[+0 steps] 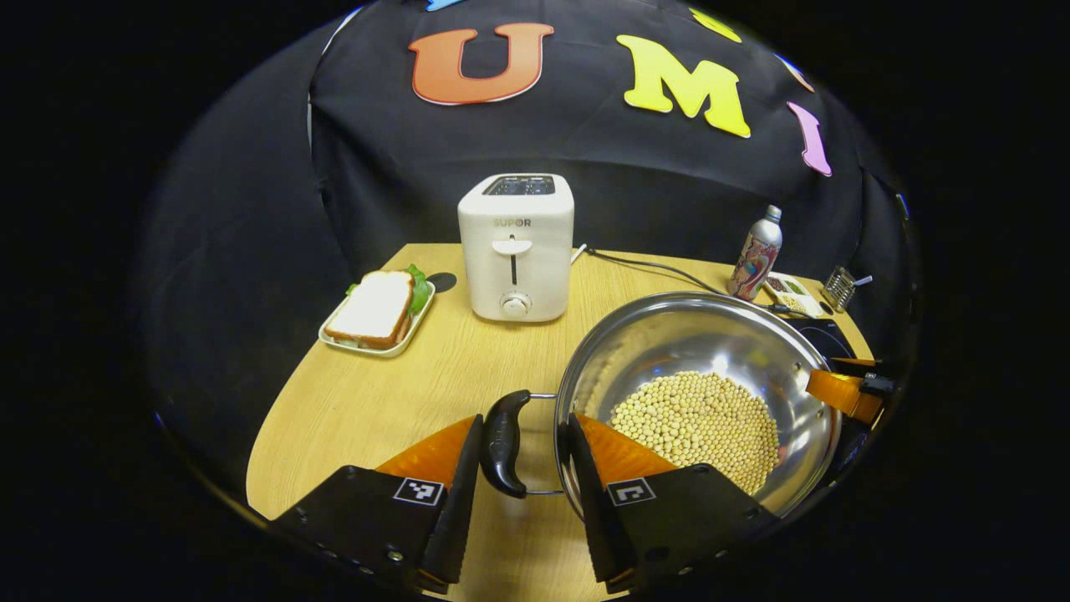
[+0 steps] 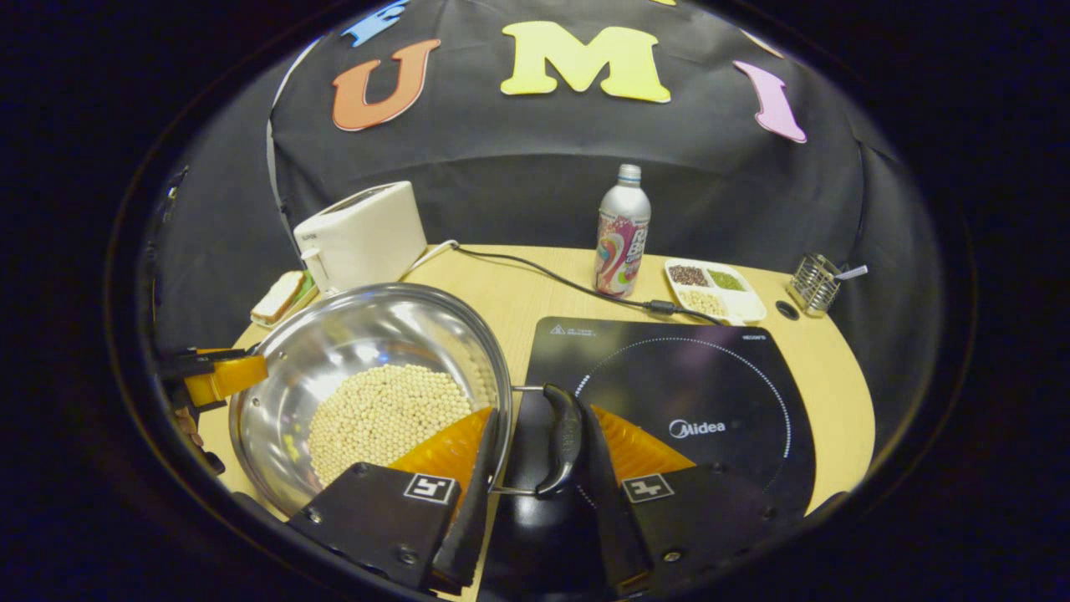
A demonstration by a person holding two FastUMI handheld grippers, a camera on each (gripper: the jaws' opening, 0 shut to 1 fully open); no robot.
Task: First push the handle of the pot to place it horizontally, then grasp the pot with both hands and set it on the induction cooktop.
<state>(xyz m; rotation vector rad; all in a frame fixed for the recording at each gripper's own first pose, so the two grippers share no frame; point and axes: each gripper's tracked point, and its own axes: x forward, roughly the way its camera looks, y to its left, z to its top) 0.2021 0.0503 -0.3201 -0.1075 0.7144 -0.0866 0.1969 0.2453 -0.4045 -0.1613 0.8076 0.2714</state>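
Pot [image 2: 368, 393]: steel, soybeans inside — on the wooden table [image 1: 376, 401], just left of the induction cooktop [image 2: 694, 401]
Left gripper [image 1: 522, 447]: jaws straddle the pot's left handle [image 1: 504, 443], gap visible
Right gripper [image 2: 542, 447]: around the right handle [image 2: 562, 439] — full clamp unclear
Toaster [image 1: 516, 244]: behind pot

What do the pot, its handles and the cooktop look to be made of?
Pot: polished steel, going by its mirror-bright wall. Handles: glossy black knobs, probably plastic, on thin wire brackets. Cooktop: smooth black glass, judging by its sheen.
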